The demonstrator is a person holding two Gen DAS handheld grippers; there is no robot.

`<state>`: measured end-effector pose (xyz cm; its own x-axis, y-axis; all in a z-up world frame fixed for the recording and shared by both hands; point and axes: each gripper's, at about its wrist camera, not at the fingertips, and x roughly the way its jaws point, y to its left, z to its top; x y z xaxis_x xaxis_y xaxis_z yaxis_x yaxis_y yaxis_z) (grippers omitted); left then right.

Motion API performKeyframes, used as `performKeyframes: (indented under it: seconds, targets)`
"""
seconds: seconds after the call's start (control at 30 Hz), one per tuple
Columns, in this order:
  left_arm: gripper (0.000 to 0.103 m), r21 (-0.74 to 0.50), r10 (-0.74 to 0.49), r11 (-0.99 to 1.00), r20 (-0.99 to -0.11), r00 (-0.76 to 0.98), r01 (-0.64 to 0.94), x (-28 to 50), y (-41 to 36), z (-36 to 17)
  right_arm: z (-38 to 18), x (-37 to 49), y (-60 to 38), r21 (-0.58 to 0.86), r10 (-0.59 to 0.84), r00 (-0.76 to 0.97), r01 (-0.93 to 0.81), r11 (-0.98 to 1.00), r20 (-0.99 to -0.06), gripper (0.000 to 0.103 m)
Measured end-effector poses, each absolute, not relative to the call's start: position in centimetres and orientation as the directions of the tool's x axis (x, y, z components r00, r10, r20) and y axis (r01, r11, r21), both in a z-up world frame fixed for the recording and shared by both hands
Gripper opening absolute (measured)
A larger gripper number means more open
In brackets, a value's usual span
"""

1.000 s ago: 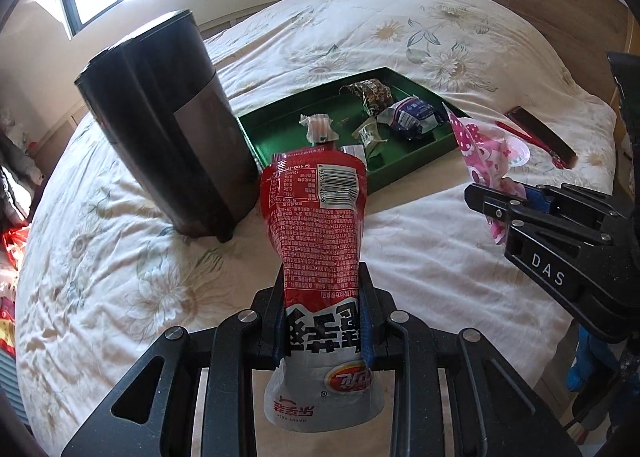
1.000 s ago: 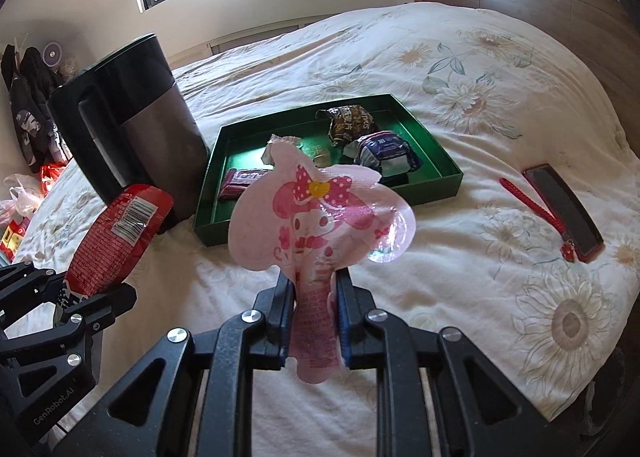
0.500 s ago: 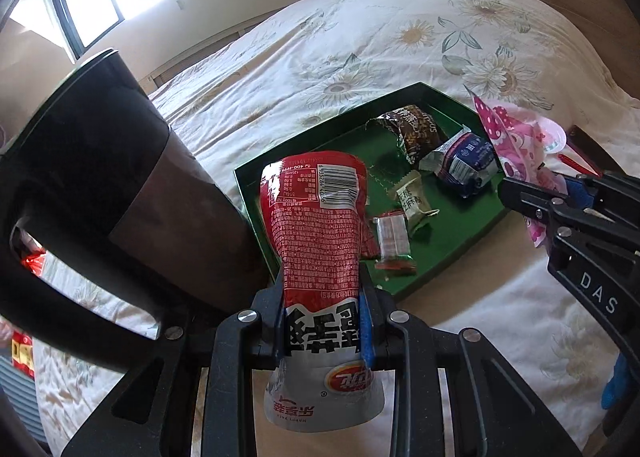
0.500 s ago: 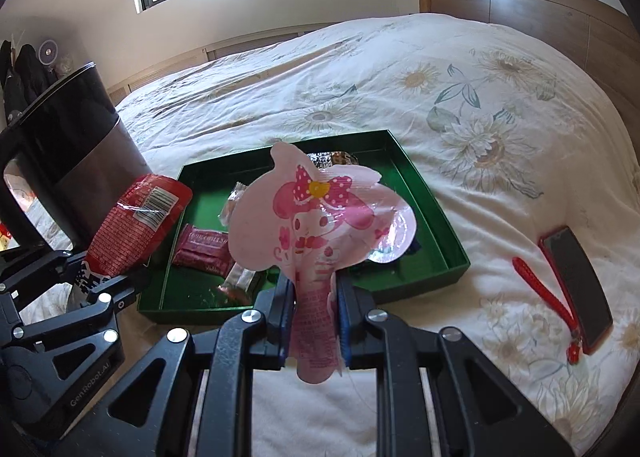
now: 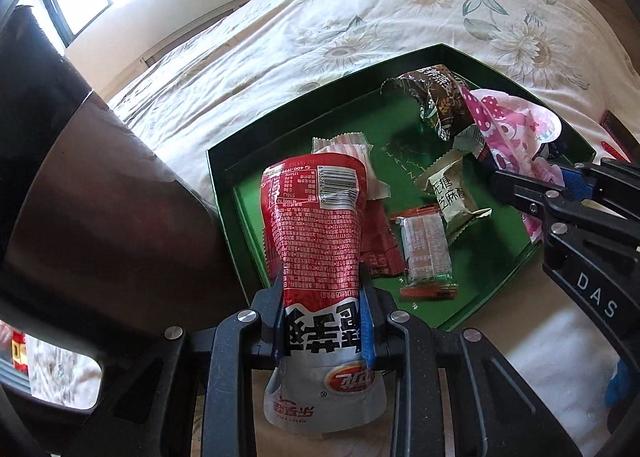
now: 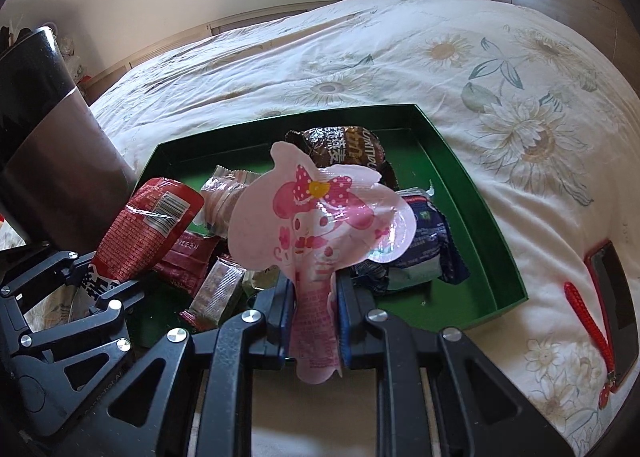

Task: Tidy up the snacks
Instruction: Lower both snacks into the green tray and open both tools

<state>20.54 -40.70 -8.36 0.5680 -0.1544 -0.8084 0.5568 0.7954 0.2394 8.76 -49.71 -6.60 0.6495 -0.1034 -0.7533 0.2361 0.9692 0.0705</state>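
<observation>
Gripping a red snack pouch [image 5: 316, 225] tightly near its lower end, the left gripper [image 5: 322, 317] holds it over the near left corner of a green tray [image 6: 476, 193] on a floral bedspread [image 6: 400, 57]. Just beside it, the right gripper [image 6: 314, 309] is clamped on the stem of a pink cartoon-character packet [image 6: 320, 213] above the tray's near edge. Several wrapped snacks lie inside the tray. A dark cylindrical bin [image 5: 80, 177] stands at the tray's left.
</observation>
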Motion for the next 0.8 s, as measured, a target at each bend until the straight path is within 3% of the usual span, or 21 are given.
performKeyframes:
  seconds: [0.57,0.67,0.8]
  targets:
    - [0.029,0.286,-0.135,0.772,-0.799,0.586,0.568,23.1,-42.6,-9.5,-8.2,10.9,-52.6,-0.006,-0.191,0.608,0.292,0.956,-0.771,0.046]
    - [0.033,0.269,-0.139,0.782,-0.804,0.578,0.563,23.2,-42.4,-9.4,-8.1,10.8,-52.5,-0.002,-0.187,0.611,0.290,0.957,-0.769,0.054]
    - [0.039,0.266,-0.137,0.783,-0.808,0.573,0.562,23.0,-42.2,-9.4,-8.0,10.7,-52.4,0.016,-0.176,0.617,0.294,0.956,-0.767,0.082]
